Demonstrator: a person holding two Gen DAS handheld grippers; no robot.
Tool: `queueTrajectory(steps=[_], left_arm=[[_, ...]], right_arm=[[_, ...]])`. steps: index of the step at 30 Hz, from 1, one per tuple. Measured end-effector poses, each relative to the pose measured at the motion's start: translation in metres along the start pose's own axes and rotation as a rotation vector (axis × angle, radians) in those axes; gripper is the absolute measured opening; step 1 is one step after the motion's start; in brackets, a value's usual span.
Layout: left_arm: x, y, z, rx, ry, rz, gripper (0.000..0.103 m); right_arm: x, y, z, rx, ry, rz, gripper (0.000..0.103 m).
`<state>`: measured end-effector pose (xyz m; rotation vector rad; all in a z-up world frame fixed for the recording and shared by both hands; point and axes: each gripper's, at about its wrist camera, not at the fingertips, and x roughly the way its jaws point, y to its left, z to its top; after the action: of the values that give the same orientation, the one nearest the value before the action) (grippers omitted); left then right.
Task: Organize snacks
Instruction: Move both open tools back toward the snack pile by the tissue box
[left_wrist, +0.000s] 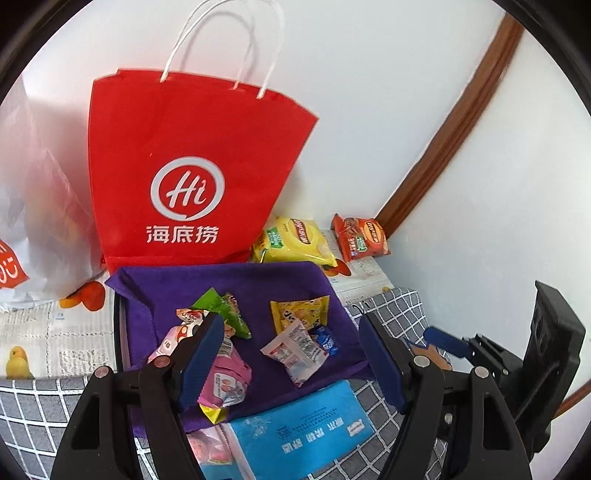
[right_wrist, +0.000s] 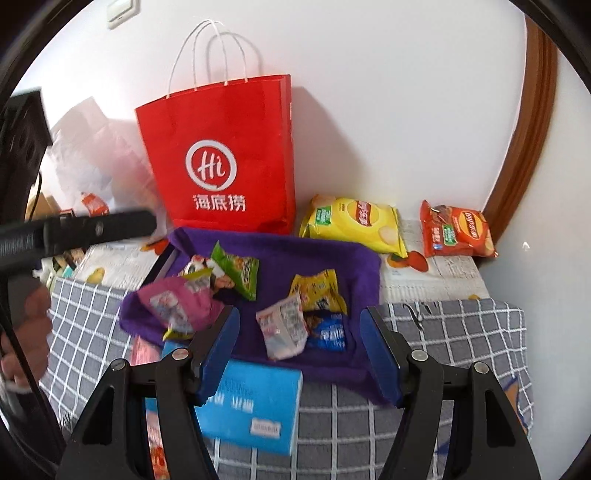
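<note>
Left gripper (left_wrist: 291, 354): black angular finger arms, each carrying a flat blue pad (left_wrist: 201, 354) on its inner face. One round silver pin sits at each arm pivot. Right gripper (right_wrist: 300, 350): identical construction, black arms, blue pads, silver pins. Hand (right_wrist: 27, 332): grasps a black handle; no sleeve visible.

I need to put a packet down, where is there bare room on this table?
Free: checked cloth right of the purple cloth, and that cloth's back strip before the red bag. Crowded: its middle and left, with small snack packets.
</note>
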<state>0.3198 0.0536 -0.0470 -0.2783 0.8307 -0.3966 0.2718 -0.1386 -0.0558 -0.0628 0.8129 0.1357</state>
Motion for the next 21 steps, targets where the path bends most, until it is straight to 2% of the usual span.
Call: queueTrajectory(steps=[12,15,21], left_arm=[[-0.031,-0.026,-0.02,0.075,-0.001,0.049,0.074],[-0.045,-0.029,-0.029,0.09,-0.022,0.047,0.074],[-0.062,-0.03,-0.049,0.096,-0.017,0.043,0.073]], right_arm=[[-0.037,-0.001,-0.047,0.041,-0.022,-0.033,0.067],[-0.042,0.003,-0.058,0.054,-0.003,-0.025,0.067],[-0.05,0.014,-0.081,0.078,-0.015,-0.014,0.067]])
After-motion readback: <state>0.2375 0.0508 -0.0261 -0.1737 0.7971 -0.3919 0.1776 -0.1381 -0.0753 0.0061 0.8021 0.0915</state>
